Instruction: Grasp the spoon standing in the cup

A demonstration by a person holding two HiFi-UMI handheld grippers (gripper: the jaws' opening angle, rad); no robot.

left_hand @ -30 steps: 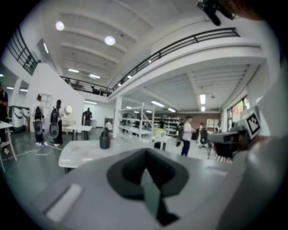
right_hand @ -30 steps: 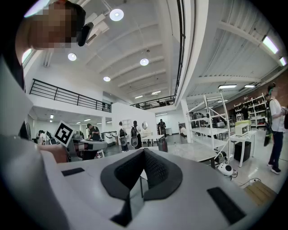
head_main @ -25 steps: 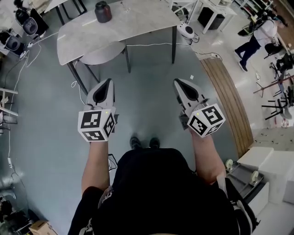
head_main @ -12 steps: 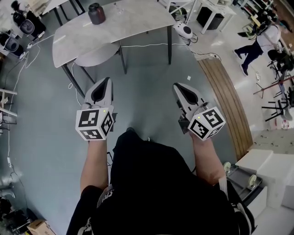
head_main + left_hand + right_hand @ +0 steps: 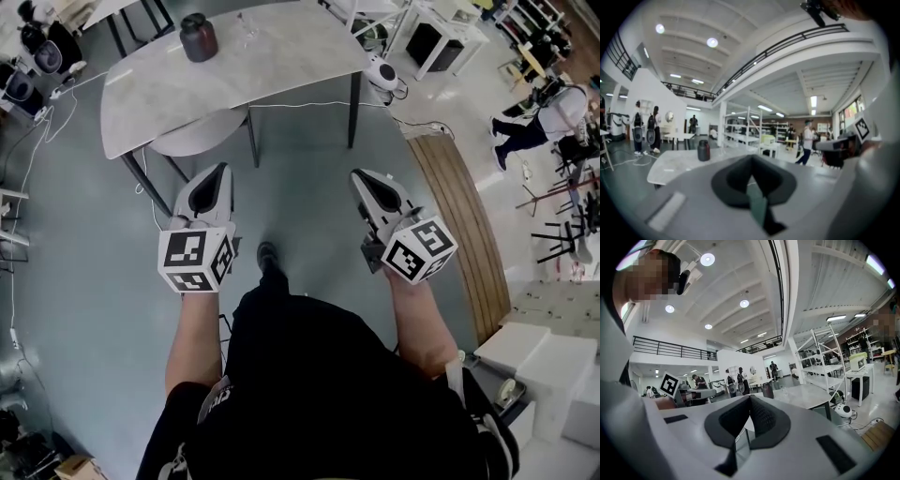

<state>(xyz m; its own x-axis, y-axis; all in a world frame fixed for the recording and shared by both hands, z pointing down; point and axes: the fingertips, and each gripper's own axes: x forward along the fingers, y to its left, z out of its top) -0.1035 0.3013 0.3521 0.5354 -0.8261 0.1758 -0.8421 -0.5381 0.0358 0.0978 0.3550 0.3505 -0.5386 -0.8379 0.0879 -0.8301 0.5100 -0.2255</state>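
Both grippers are held out level in front of the person, well short of the surface (image 5: 281, 70) and apart from each other. The left gripper (image 5: 222, 170) has its fingers (image 5: 740, 171) pressed together at the tips with nothing between them. The right gripper (image 5: 361, 175) looks the same in its own view: its fingers (image 5: 761, 416) meet at the tip and hold nothing.

The surface is a pale grey stone-patterned table on dark legs, standing on a grey-blue floor (image 5: 94, 281). A round chair seat (image 5: 197, 134) is tucked under its near edge. On the far left part of the surface stands a dark jar (image 5: 198, 37) with a lid on; what is in it cannot be seen. Just to the right of the jar, also near the far edge, stands a small clear glass cup (image 5: 247, 28). It shows faintly in the right gripper view too, beside the jar. It is too small and faint to tell whether the spoon stands in it, or anything else.

A white cable (image 5: 300, 104) runs below the surface toward a white round appliance (image 5: 381, 67) on the floor at the right. One shoe (image 5: 267, 255) of the person shows between the grippers.
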